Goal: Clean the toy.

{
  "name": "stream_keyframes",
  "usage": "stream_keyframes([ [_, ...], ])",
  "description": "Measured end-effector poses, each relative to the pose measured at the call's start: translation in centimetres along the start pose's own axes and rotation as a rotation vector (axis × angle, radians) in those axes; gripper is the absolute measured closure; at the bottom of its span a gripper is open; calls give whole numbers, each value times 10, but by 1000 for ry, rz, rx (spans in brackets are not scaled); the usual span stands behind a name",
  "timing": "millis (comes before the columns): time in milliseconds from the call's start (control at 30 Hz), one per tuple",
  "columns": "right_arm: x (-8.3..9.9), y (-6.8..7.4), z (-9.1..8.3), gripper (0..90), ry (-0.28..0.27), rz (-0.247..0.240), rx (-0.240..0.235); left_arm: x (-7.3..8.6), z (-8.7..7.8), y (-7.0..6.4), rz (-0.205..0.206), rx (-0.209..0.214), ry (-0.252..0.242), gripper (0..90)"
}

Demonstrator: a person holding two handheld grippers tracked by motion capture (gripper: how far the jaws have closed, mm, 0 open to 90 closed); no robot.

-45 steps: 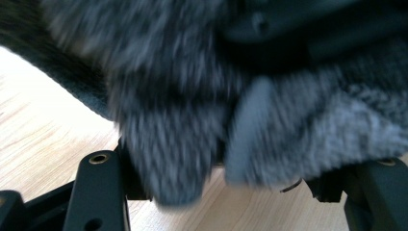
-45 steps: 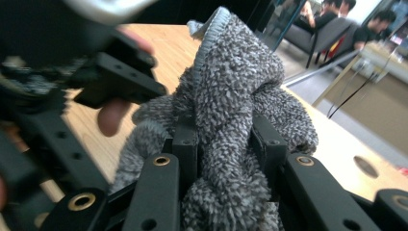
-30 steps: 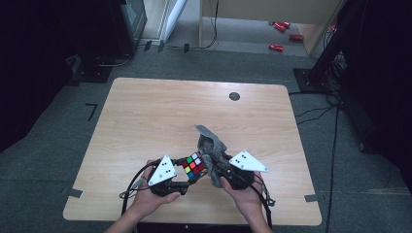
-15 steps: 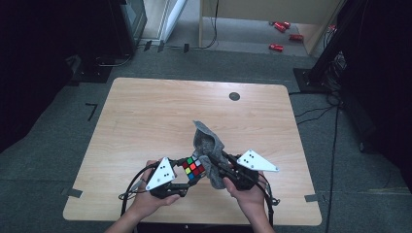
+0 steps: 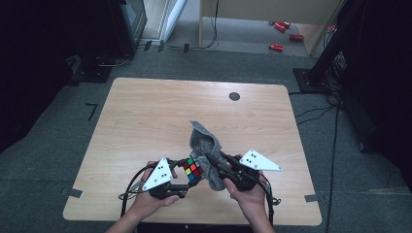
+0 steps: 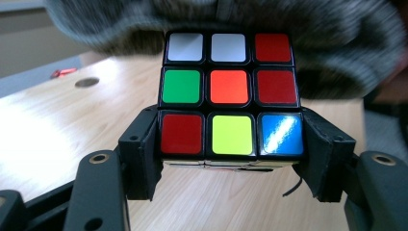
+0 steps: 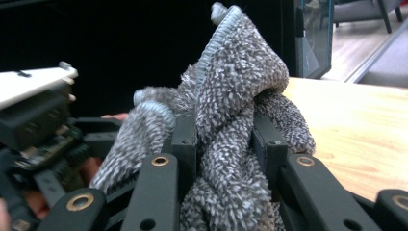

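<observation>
Now the left tool [image 5: 180, 171] clamps the puzzle cube [image 5: 193, 169] by its bottom row of 3 tiles, low and centre in the high view, leaving the upper faces free. Beside it, the right tool [image 5: 217, 162] pinches a bunched grey cloth [image 5: 204, 143] against the cube, likely to wipe it above the table [image 5: 145, 111].

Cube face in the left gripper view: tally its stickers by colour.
Facing side of the multicoloured plastic puzzle cube:
Red: 3
White: 2
Green: 1
Orange: 1
Yellow: 1
Blue: 1
Total: 9
</observation>
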State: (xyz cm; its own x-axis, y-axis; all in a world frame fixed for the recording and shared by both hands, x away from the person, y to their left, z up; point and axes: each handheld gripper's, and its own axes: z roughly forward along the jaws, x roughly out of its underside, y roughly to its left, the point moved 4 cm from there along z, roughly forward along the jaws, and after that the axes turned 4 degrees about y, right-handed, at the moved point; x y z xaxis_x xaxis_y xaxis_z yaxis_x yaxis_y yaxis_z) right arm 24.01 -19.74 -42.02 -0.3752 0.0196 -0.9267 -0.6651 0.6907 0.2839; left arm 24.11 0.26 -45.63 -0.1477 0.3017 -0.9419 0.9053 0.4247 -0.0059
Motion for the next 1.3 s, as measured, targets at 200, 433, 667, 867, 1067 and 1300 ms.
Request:
stream_keyframes([
  [200, 8, -13, 3, 690, 44, 5, 70, 2, -3, 6, -38, 21, -30, 348],
  [433, 0, 4, 2, 688, 13, -14, 4, 9, 8, 4, -33, 32, 29, 347],
  [667, 11, -14, 4, 690, 35, 49, 44, 2, -8, 19, -117, 33, -72, 347],
  [867, 12, -14, 4, 691, 1, 41, -12, 1, -22, 38, -258, 30, -182, 347],
  [1067, 35, 0, 26, 691, 89, 12, -58, -3, -28, 41, -293, 62, -230, 347],
  [1300, 47, 25, 42, 691, 137, -124, -74, -1, -28, 45, -310, 59, -221, 347],
])
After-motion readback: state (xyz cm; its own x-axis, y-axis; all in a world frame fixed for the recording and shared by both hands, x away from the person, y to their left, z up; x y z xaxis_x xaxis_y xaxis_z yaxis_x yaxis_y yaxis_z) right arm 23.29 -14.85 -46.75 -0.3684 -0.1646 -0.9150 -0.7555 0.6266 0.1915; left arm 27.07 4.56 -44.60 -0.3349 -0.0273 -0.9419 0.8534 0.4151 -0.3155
